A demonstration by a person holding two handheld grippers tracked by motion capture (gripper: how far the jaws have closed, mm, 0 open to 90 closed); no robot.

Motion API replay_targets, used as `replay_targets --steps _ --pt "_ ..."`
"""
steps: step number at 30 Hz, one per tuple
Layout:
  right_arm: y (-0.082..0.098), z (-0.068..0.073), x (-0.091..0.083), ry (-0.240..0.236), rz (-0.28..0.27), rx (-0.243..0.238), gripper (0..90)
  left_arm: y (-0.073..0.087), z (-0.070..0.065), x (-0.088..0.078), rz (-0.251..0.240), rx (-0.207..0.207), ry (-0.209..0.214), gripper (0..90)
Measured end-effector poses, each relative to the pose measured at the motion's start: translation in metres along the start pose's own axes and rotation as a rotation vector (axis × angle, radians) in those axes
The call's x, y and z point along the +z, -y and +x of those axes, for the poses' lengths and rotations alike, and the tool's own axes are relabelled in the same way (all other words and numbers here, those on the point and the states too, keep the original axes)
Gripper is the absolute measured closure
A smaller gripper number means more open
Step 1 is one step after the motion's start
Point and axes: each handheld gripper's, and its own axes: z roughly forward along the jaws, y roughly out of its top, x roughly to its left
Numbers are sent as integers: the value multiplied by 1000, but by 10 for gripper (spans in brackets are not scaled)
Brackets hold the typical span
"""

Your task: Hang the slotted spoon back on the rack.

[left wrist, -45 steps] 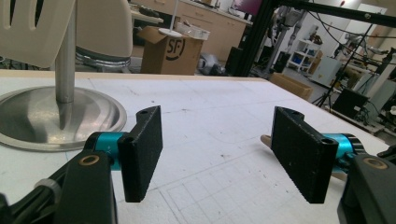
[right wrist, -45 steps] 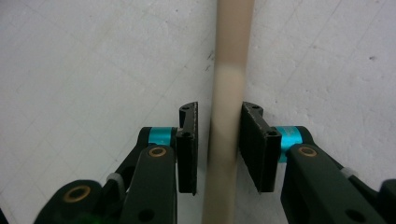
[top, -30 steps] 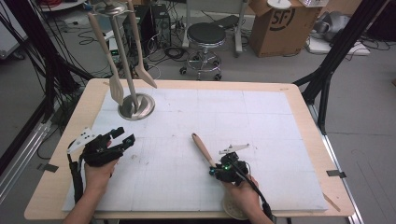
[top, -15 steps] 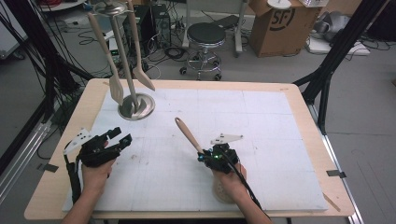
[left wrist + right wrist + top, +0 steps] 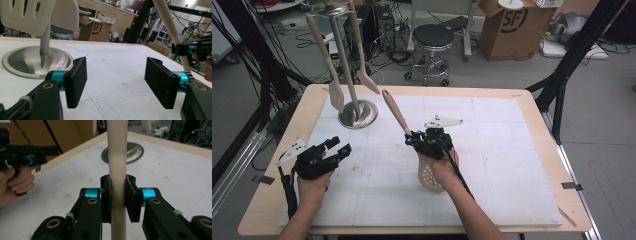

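Now the right tool (image 5: 419, 141) clamps the slotted spoon (image 5: 430, 175); left tool (image 5: 337, 148) agape.

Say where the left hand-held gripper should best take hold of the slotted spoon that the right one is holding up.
Probably the bare upper handle of the slotted spoon, above the right hand-held gripper, coming in from the left hand-held gripper's own side. The handle is a slim round shaft tilted toward the utensil stand, free all round there, whereas the perforated bowl sits low by the right hand.

the right gripper (image 5: 418, 141) is lifted above the table with jaws clamped; the left gripper (image 5: 337, 148) rests low with jaws apart.
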Motion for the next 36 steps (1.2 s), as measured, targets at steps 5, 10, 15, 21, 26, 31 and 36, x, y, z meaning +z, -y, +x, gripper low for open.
replay_targets --steps 5,10,15,21,26,31,36 --pt "-16 -2 9 -30 -61 6 778 0 0 -1 -1 -3 1 351" --pt "-32 -1 19 -71 -124 -1 779 0 0 -1 1 -2 2 352" --pt "-54 1 29 -89 -166 -12 778 0 0 -2 -4 -8 2 352" --pt "-80 5 36 -98 -192 -28 778 0 1 -4 -4 -11 1 352" --pt "-105 12 43 -111 -219 -52 778 0 1 -5 -4 -12 5 353" --pt "-119 18 52 -107 -216 -56 778 0 1 -5 -8 -13 6 353" --pt "-132 26 63 -114 -215 -56 778 1 1 -5 -7 -16 11 353"
